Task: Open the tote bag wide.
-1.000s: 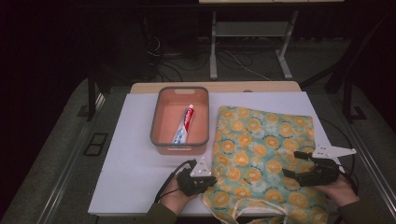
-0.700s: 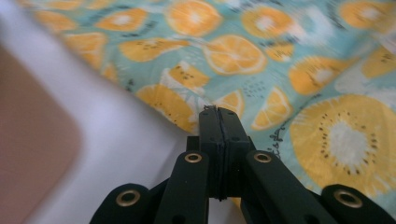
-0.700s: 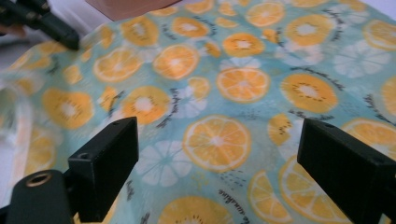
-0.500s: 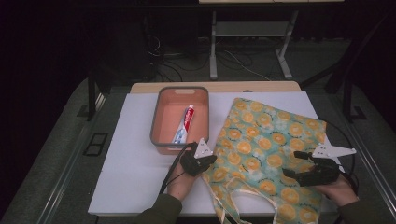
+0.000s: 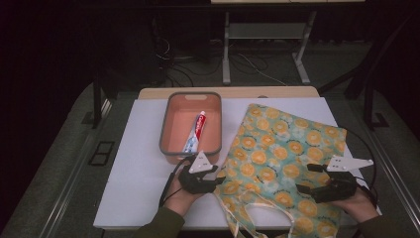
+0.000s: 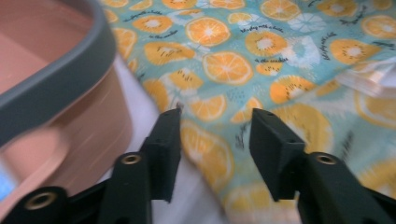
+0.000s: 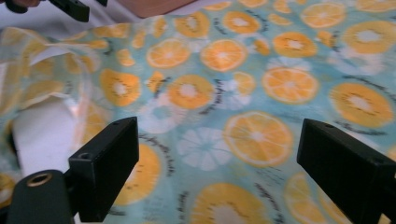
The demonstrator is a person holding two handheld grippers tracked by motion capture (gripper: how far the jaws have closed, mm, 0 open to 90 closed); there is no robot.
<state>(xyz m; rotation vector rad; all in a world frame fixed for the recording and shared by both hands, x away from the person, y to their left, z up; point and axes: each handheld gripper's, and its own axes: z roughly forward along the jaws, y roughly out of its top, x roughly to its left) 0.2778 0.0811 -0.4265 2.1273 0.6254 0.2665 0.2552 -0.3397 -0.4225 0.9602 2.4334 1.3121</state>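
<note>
Bag [image 5: 277,163] lies flat on bench [image 5: 138,163], right of tub [image 5: 190,126] holding toothpaste [image 5: 194,131]; left gripper [image 5: 205,181] at bag's near-left edge, jaws parted, nothing between them; right gripper [image 5: 309,191] over near-right cloth, jaws wide apart; risk: left jaws pinch both layers, so mouth fails to open.

Teal bag [image 5: 282,148] with orange slices (kiwi too), salmon bin [image 5: 190,147] grey-rimmed.
</note>
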